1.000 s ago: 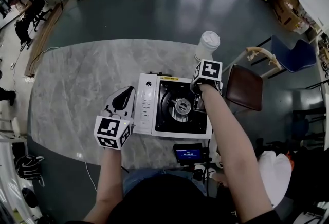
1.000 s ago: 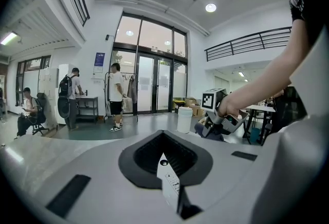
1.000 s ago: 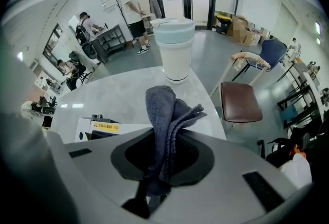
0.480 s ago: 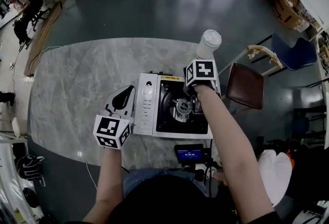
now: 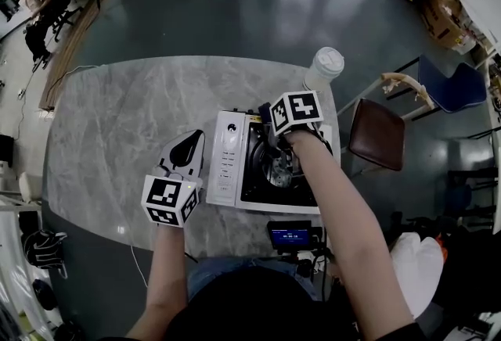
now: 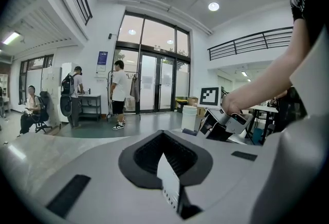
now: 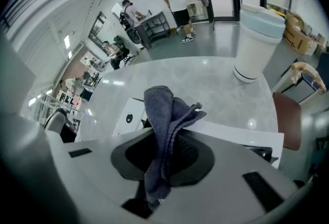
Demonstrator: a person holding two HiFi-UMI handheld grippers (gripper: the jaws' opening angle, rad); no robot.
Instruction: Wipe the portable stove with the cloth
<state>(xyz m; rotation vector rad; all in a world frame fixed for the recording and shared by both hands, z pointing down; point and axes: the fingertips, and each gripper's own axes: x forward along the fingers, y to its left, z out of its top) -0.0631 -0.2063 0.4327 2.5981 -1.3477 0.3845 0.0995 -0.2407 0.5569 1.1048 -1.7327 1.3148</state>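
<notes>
A: Where is the bluish-grey terry cloth (image 7: pixel 163 115) just now?
B: Pinched in the right tool (image 7: pixel 163 161), whose jaws are clamped on its middle, so a folded tuft sticks out ahead of them. In the head view that tool hangs over the far part of the white rectangular portable stove (image 5: pixel 223 192), above its black burner tray (image 5: pixel 260 184). Whether the tuft touches the surface, I cannot tell

A: And the left tool (image 6: pixel 169 179)?
B: Its jaws are together with nothing between them. It lies on the grey marbled bench (image 5: pixel 117 120) just beside the stove's left edge, by the control panel (image 5: pixel 227 152)

A: So how would you do the wipe well?
B: I judge the wiping is under way over the burner area. The grip looks sound, so leave it as it is, since a slack clamp would drop the cloth. Bring the tuft down until it flattens on the metal, then draw it in overlapping strokes along the tray and out over the control panel. Go gently round the metal pan supports (image 5: pixel 275 166) in the middle, because loops of terry may snag there

A: Anything to mind?
B: The stove looks light and could slide under a push, so the left tool would do well to brace its side. The white lidded cup (image 5: pixel 322 66) stands on the bench near the stove's far right corner. Strokes that way should be short, lest the tool or the forearm knock it over
</notes>
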